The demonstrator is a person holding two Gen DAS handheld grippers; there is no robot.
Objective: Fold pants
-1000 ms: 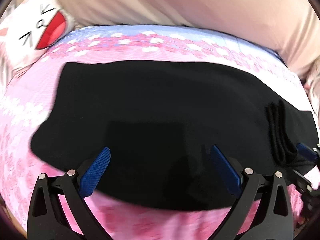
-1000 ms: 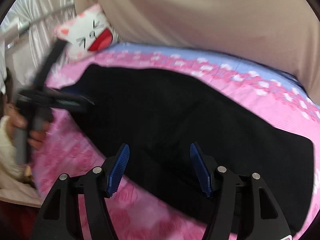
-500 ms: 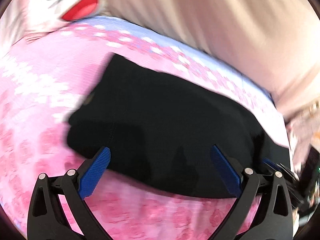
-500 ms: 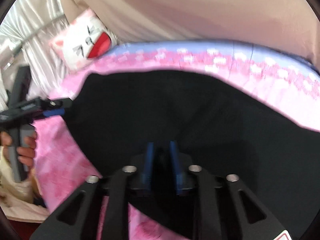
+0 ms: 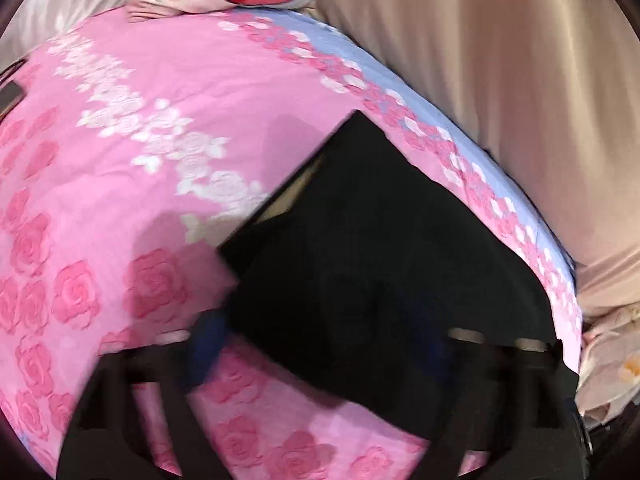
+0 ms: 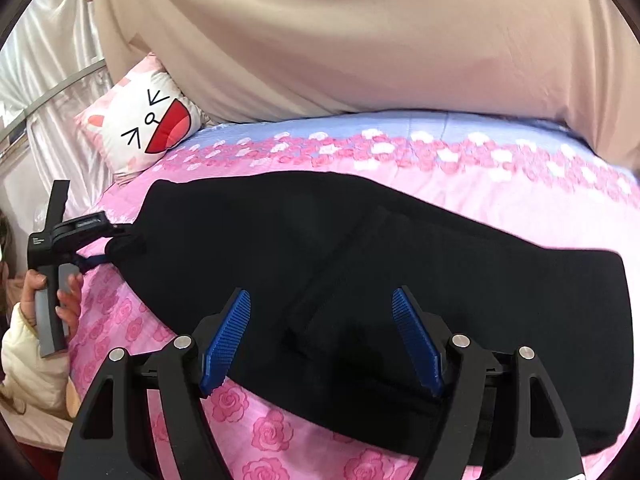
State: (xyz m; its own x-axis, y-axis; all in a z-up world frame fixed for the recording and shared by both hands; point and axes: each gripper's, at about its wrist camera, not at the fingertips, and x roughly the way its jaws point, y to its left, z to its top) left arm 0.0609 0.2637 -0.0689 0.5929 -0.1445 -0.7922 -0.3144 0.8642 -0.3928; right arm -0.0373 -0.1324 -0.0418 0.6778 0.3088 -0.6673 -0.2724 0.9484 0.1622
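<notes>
Two tools in play. The right tool [image 6: 320, 340] hangs released, blue pads spread wide above the near edge of one pair of black pants [image 6: 380, 264] lying on the pink rose bedspread [image 6: 120, 320]. The left tool [image 6: 105, 247] is at the pants' far-left end; blur hides its grip. Beyond, one cat-face pillow [image 6: 148, 128] and beige curtain [image 6: 340, 40].

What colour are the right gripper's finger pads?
Blue, ribbed pads; clearest in the right wrist view.
</notes>
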